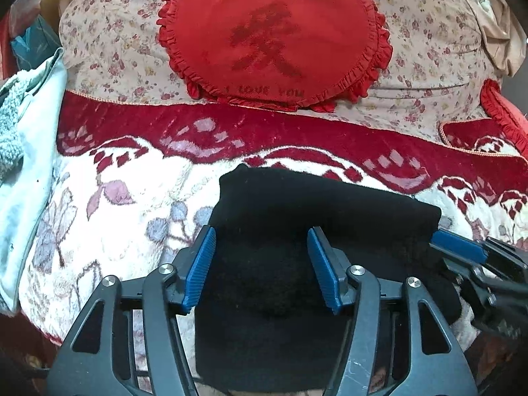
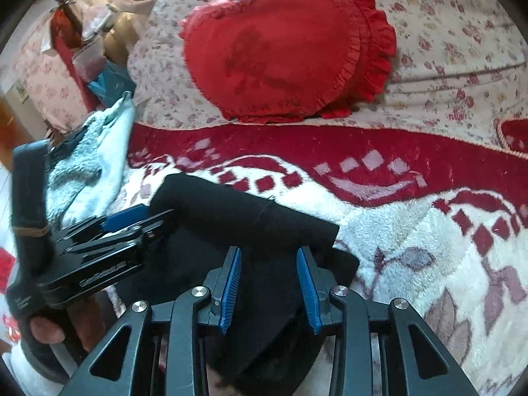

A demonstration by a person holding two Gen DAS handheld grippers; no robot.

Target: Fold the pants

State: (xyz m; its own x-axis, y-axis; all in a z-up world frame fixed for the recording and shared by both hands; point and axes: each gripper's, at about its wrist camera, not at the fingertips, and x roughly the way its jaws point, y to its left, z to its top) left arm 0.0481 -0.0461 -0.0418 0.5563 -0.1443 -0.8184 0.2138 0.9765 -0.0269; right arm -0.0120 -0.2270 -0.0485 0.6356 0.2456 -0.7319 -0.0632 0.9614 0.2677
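On the blanket (image 1: 132,178), folded black pants (image 1: 280,231); both grippers' jaws apart.

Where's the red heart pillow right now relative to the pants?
In both wrist views the red heart pillow lies beyond the folded black pants, on the floral sheet past the blanket's red border.
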